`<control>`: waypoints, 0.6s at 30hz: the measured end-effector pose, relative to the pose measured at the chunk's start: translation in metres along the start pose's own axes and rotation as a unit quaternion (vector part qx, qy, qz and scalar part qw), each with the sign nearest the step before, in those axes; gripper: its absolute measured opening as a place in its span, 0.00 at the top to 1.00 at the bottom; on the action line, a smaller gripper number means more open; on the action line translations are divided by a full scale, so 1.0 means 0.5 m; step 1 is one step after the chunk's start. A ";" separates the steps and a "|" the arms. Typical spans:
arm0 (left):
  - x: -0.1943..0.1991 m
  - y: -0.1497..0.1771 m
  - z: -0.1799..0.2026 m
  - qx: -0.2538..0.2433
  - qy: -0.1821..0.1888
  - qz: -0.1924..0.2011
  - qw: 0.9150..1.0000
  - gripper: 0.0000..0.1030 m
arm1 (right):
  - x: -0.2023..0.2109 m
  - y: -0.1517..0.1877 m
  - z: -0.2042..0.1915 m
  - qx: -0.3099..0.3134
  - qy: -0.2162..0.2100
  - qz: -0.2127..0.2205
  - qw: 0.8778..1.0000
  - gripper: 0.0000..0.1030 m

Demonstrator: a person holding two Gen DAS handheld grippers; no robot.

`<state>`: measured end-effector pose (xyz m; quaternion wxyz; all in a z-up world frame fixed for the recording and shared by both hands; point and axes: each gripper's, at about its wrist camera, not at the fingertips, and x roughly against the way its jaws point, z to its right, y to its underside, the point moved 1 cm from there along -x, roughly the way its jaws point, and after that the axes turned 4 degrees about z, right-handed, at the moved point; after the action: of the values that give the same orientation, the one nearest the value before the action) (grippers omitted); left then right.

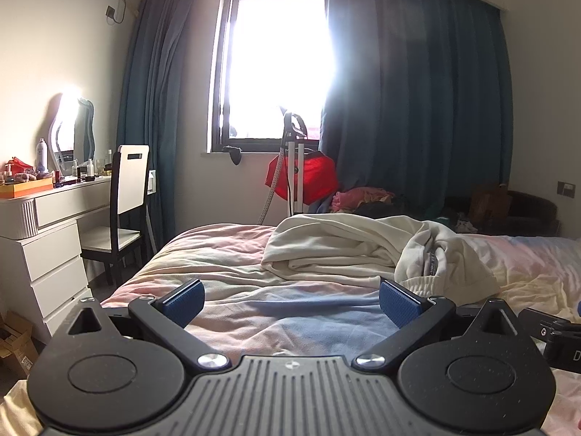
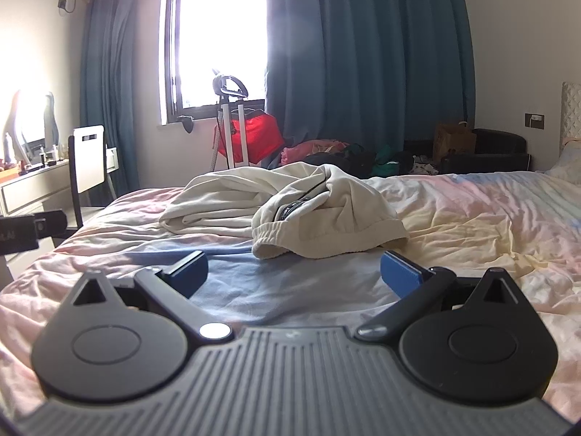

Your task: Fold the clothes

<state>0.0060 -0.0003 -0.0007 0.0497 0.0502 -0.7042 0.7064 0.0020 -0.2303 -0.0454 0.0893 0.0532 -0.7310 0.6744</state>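
Note:
A crumpled cream garment (image 1: 363,250) with an elastic waistband lies in a heap on the pastel bed cover (image 1: 225,254). It also shows in the right wrist view (image 2: 290,203). My left gripper (image 1: 292,299) is open and empty, low over the bed, a short way in front of the garment's near edge. My right gripper (image 2: 294,272) is open and empty, just in front of the waistband (image 2: 268,241). Part of the right gripper's body shows at the right edge of the left wrist view (image 1: 555,338).
A white dresser (image 1: 47,239) with bottles and a chair (image 1: 123,210) stand left of the bed. A garment steamer with a red bag (image 1: 301,178) and a clothes pile (image 1: 359,198) are under the window. The bed cover (image 2: 472,218) stretches right.

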 end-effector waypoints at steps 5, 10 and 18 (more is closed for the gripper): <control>0.014 0.000 -0.013 0.005 0.003 -0.004 1.000 0.00 | 0.001 -0.003 0.003 -0.013 -0.002 -0.004 1.000 0.00; 0.001 0.001 0.000 -0.013 -0.001 -0.016 1.000 0.00 | -0.002 0.001 0.011 -0.018 0.005 -0.007 1.000 0.00; -0.006 0.005 -0.003 -0.018 -0.004 -0.021 1.000 0.00 | 0.001 -0.002 0.016 -0.021 0.015 -0.007 1.000 0.00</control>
<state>0.0087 0.0010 -0.0038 0.0628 0.0671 -0.7157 0.6923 0.0012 -0.2384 -0.0449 0.1057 0.0463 -0.7430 0.6593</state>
